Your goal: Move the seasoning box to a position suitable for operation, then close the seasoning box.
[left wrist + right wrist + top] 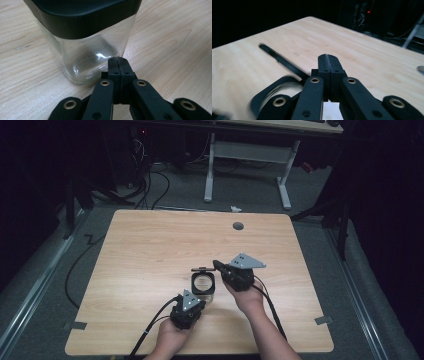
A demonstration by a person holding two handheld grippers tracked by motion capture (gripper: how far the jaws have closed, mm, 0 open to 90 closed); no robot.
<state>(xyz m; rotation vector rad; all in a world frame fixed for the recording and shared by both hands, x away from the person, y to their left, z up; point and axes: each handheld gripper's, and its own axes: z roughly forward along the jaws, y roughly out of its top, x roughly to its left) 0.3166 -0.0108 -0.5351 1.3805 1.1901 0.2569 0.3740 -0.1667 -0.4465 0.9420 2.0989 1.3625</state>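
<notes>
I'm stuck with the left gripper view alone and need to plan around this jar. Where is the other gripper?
Observer: The right gripper is by the far right corner of the jar, jaws shut.
Operator: Is the jar closed?
Observer: No. The lid looks tipped up along the jar's far edge, and the mouth is open.
Operator: Anything else on the table?
Observer: A grey round plug set in the table near its far edge.
</notes>
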